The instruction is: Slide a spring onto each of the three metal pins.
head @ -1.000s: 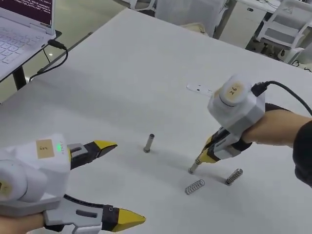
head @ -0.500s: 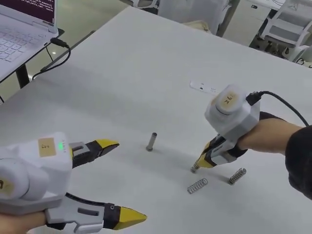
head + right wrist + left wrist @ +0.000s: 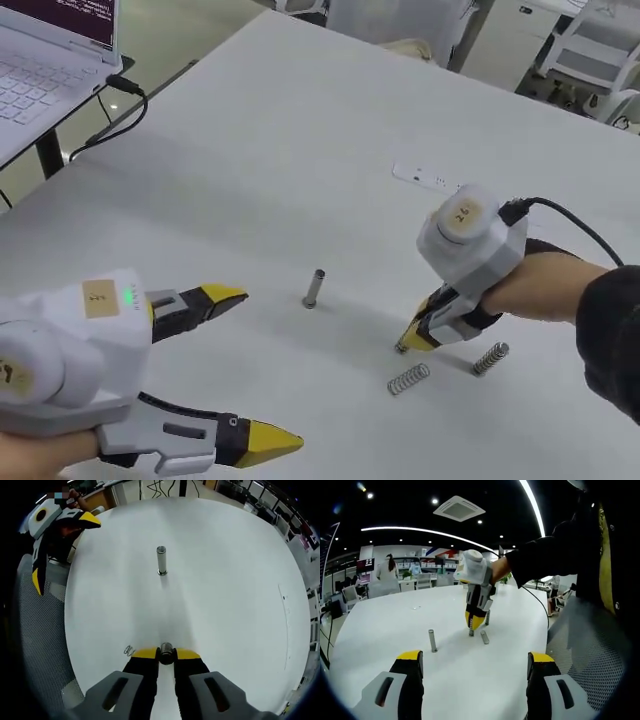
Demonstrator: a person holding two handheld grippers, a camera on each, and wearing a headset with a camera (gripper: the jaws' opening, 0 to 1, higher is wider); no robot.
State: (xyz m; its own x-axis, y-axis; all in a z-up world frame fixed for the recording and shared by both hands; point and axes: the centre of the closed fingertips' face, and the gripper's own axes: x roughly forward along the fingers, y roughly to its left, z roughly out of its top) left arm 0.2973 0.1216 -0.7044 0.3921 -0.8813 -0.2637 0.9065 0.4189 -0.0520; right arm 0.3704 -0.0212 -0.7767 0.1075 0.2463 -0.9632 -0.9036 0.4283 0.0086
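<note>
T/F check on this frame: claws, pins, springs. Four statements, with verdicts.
1. The right claw is shut on a pin. True.
2. The left claw holds a spring. False: it is open, with nothing between its jaws.
3. The other pin stands upright on the table, clear of both claws. True.
4. Both loose springs already sit on pins. False: one spring and another spring lie flat on the table near the right claw.
</note>
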